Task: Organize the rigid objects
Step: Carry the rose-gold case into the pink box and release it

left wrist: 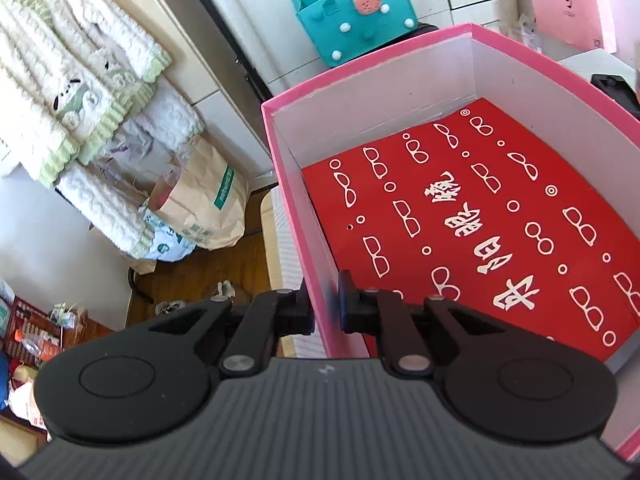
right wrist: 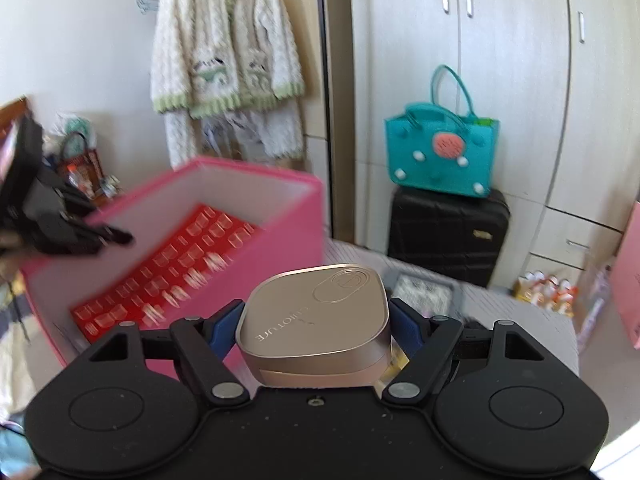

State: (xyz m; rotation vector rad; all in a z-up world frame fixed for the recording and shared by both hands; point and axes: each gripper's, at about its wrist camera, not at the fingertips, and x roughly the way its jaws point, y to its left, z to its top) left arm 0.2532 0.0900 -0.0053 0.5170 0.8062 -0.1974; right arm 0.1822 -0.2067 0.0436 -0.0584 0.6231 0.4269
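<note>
A pink box (left wrist: 372, 76) with white inner walls and a red patterned floor fills the left wrist view. My left gripper (left wrist: 325, 304) is shut on the box's near left wall, one pad outside and one inside. In the right wrist view the same pink box (right wrist: 276, 240) sits tilted at the left, and the left gripper (right wrist: 68, 228) shows at its rim. My right gripper (right wrist: 314, 326) is shut on a rose-gold compact case (right wrist: 316, 316), its blue pads pressing both sides. The case hangs in the air to the right of the box.
A teal handbag (right wrist: 440, 152) rests on a black suitcase (right wrist: 444, 236) by the wardrobe. A knitted cardigan (right wrist: 224, 52) hangs on the wall. Paper bags (left wrist: 200, 200) stand on the wooden floor. A pink paper bag (left wrist: 568, 4) stands at the upper right.
</note>
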